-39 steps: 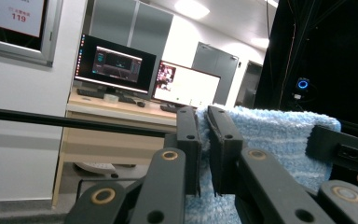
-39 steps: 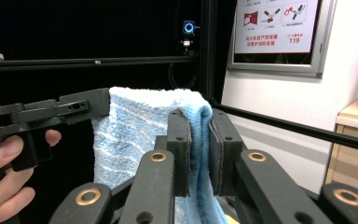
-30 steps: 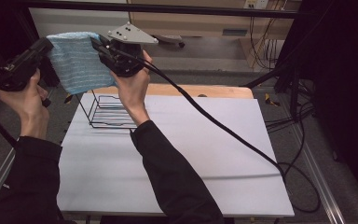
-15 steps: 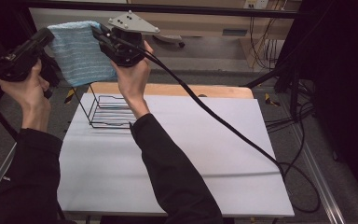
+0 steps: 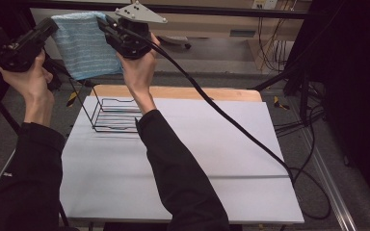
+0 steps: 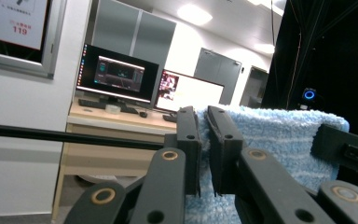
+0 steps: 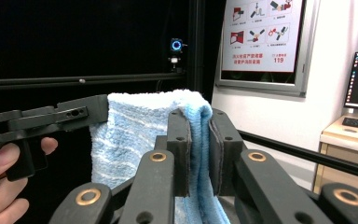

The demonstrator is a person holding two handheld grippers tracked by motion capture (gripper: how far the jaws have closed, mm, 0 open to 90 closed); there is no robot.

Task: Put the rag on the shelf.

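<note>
Hanging in the air above the counter's [image 5: 183,159] far left corner, the blue towel [image 5: 84,45] is stretched between both tools — left tool [image 6: 204,140] and right tool [image 7: 199,149] each clamped on a top corner. Should either thin pinch slip, the cloth would likely swing down onto the wire rack [image 5: 115,115] just below. Most of the counter to the right lies open — room to lower it.

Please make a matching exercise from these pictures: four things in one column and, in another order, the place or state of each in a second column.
1. towel
2. wire rack
3. left gripper
4. cable

A. stands on the white table
B. clamps the towel's left top corner
C. hangs in the air between two grippers
D. trails across the table from the right gripper

Pairs: 1-C, 2-A, 3-B, 4-D
</note>
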